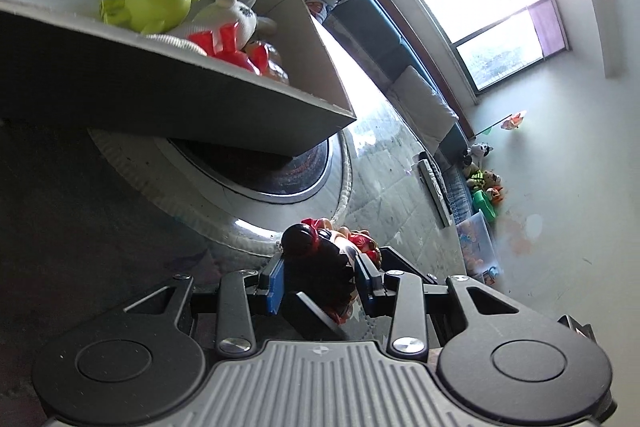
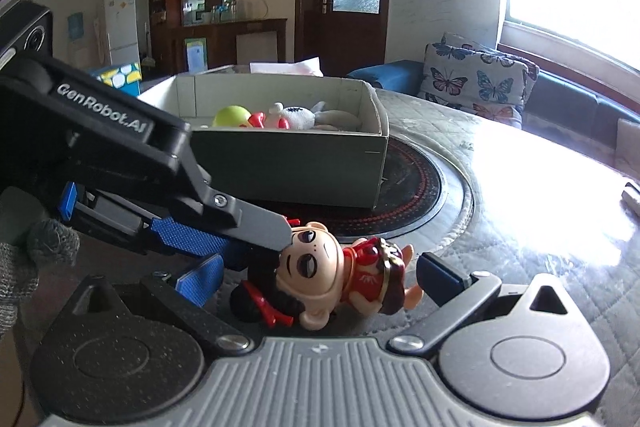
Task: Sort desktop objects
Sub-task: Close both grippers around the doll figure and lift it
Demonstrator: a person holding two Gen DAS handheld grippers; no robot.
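Note:
A doll figurine (image 2: 320, 275) with dark hair and a red dress lies on its side on the quilted table cover. My left gripper (image 1: 320, 273) is shut on the doll's head (image 1: 316, 259); in the right wrist view it (image 2: 264, 239) reaches in from the left. My right gripper (image 2: 320, 279) is open, its fingers either side of the doll without gripping. Behind stands an open cardboard box (image 2: 288, 159) holding a green toy (image 2: 232, 115) and a white knitted toy (image 2: 298, 117), also seen in the left wrist view (image 1: 168, 91).
The box stands on a round dark turntable (image 2: 412, 195) in the table's middle. A sofa with a butterfly cushion (image 2: 476, 79) is behind the table. Plush toys (image 1: 484, 179) and a remote (image 1: 434, 187) lie at the far side.

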